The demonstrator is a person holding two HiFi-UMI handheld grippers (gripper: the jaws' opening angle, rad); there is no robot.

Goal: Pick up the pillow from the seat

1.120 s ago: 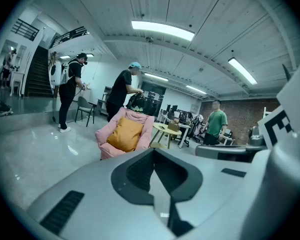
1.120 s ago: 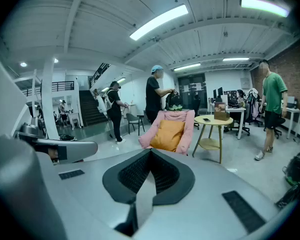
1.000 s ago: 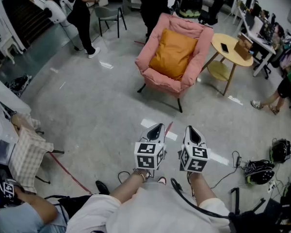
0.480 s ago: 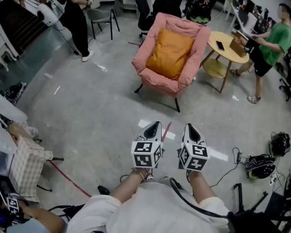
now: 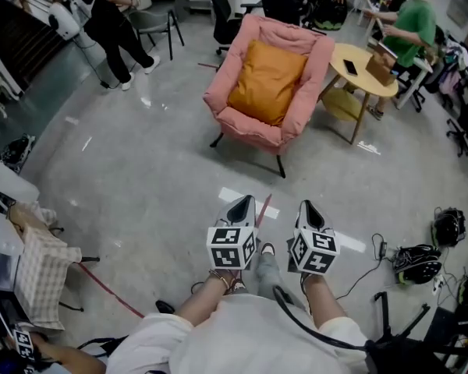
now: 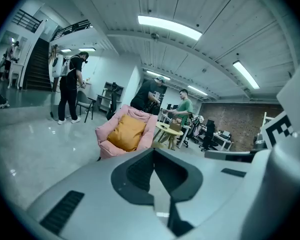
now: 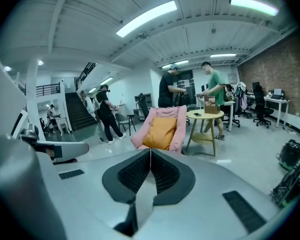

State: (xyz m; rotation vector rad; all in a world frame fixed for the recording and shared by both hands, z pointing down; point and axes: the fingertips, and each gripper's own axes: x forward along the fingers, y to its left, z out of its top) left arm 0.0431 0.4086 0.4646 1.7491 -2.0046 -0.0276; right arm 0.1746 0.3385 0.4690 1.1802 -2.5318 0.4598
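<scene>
An orange pillow (image 5: 267, 82) leans against the back of a pink armchair (image 5: 235, 125) across the grey floor. It shows small in the left gripper view as pillow (image 6: 125, 132) on the armchair (image 6: 106, 141), and in the right gripper view as pillow (image 7: 160, 132) on the armchair (image 7: 178, 128). My left gripper (image 5: 244, 202) and right gripper (image 5: 306, 205) are side by side near my body, both shut and empty, pointing toward the chair from well short of it.
A round yellow side table (image 5: 367, 78) with a phone and a box stands right of the chair. Several people stand behind and beside it, one in a green shirt (image 5: 405, 26). Helmets and cables (image 5: 418, 260) lie on the floor at right; a checked cloth (image 5: 40, 261) lies at left.
The armchair and pillow sit a little closer and more to the left in the head view. A person in green has walked in by the table. A foot now shows between the grippers.
</scene>
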